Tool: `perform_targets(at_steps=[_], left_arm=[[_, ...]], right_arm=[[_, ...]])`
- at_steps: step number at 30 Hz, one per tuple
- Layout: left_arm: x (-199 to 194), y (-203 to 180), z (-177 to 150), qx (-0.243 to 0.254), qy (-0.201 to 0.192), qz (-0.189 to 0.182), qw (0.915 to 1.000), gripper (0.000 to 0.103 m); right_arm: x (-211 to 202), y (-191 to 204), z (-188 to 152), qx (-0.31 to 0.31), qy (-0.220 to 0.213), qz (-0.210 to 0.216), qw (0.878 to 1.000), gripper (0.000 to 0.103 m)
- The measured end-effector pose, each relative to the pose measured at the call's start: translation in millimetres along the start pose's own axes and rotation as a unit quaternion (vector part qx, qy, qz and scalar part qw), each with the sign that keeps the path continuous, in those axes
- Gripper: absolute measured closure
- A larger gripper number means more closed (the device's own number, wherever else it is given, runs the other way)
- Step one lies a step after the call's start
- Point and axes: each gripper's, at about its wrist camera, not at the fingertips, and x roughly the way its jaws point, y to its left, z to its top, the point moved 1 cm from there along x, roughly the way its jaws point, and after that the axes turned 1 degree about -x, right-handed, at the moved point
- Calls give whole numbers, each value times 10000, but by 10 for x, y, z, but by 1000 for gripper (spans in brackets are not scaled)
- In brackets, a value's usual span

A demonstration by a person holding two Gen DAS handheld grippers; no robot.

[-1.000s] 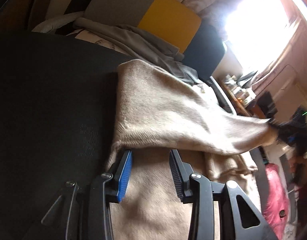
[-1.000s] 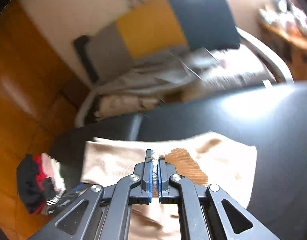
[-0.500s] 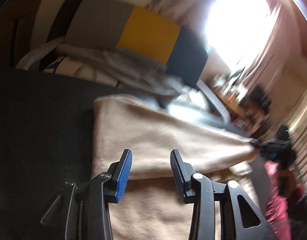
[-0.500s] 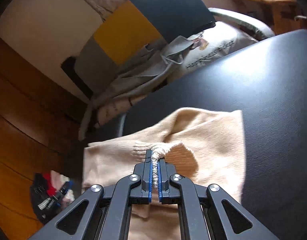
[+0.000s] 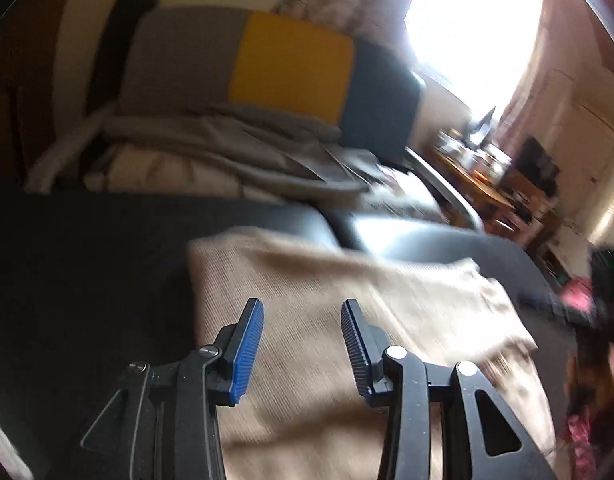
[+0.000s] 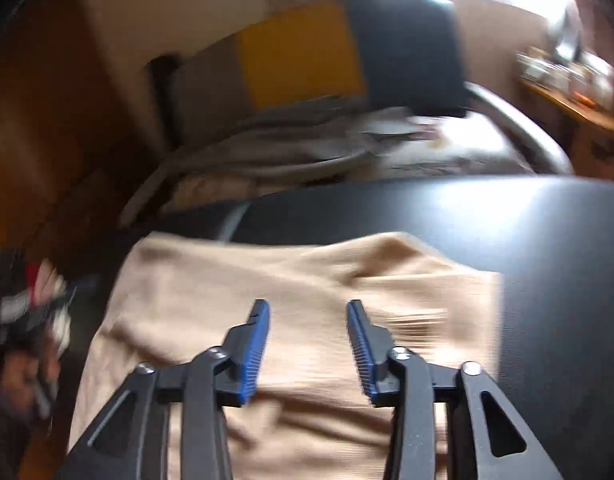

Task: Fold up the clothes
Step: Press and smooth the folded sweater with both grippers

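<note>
A beige knit garment [image 5: 347,300] lies folded over on a black table [image 5: 87,272]; it also shows in the right wrist view [image 6: 307,280]. My left gripper [image 5: 302,312] is open and empty, above the garment's near part. My right gripper [image 6: 308,312] is open and empty, above the garment's middle. In the left wrist view the other gripper [image 5: 587,312] shows dark and blurred at the garment's right edge.
A chair with a grey, yellow and dark blue cushion [image 5: 291,68] and a heap of grey and white clothes [image 5: 235,152] stands behind the table. A wooden desk with clutter [image 5: 487,168] is at the far right. Dark and red clothes [image 6: 27,308] lie on the left.
My right gripper has opened and let go of the garment's edge, which now lies on the folded garment. Both grippers have pulled back a little.
</note>
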Motion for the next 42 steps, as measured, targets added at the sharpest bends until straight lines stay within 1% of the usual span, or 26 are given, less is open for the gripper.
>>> perform_targets(at_steps=[1,3,5,6,7,8,10,11,13,14,16,18,19,21,22,23,24,25,27,32,37,38,39,40,41,42], left_arm=[[82,12,98,19,-2,18,10000,62],[275,41,202,123,49,226,9997,62],[447,128,154,117,432,398,9982,62],[537,172,43,106,705,422,9966,62],[629,214,-91,95,995,429,9941,62],[614,219,-179,158,982,439,9941,62],[522,207,-328,329,775,461,9954,61],[476,201,-403,415,672,473,9958,62],[482,211,-414,428,645,533,9956,61],[491,218,-411,424,644,565,9954,60],[545,188,-365,567,655,757,9934,60],[537,170,-321,581,688,882,9920,60],[506,144,-322,591,712,1011,9906,60],[325,21,-350,636,490,1264,9887,61],[222,-79,-392,697,374,1012,9917,61],[116,-188,-443,767,260,648,9946,59],[101,-303,-531,999,334,574,9928,58],[112,-420,-630,1278,463,586,9890,57],[175,-448,-826,1397,659,720,9854,57],[100,-180,-868,663,658,316,9951,53],[249,-227,-753,866,517,671,9926,48],[319,-225,-698,936,521,771,9913,45],[394,-221,-645,1011,527,876,9896,42],[442,-212,-601,1038,564,964,9883,36],[480,-201,-561,1052,610,1046,9871,31],[469,-193,-537,968,692,1040,9874,32]], right_arm=[[107,136,-20,-196,113,-3,9997,53],[304,329,-72,-459,271,-86,9985,53],[463,384,-137,-536,365,-280,9975,53],[512,358,-190,-524,416,-420,9969,53],[550,321,-253,-495,452,-515,9964,50],[544,245,-351,-402,431,-446,9973,47],[459,104,-517,-293,234,-268,9989,46],[425,66,-566,-275,202,-192,9992,46],[389,37,-609,-196,181,-90,9996,46],[410,63,-612,-232,183,-101,9995,44],[459,105,-605,-344,220,-144,9991,40],[493,120,-584,-402,235,-176,9988,39],[506,122,-573,-421,237,-183,9987,38],[516,119,-551,-410,220,-173,9988,38],[519,114,-551,-400,209,-161,9989,38],[518,113,-556,-392,205,-153,9989,38],[516,113,-560,-385,201,-147,9989,38],[514,114,-562,-384,201,-145,9990,38],[509,117,-561,-382,211,-135,9990,38],[507,114,-575,-443,245,-51,9987,37],[540,131,-564,-453,207,-63,9987,34],[546,122,-556,-420,203,-27,9989,33],[554,110,-540,-369,206,64,9991,30],[569,90,-511,-282,221,308,9989,17],[581,73,-484,-208,239,526,9981,11],[571,73,-463,-178,289,611,9976,7]])
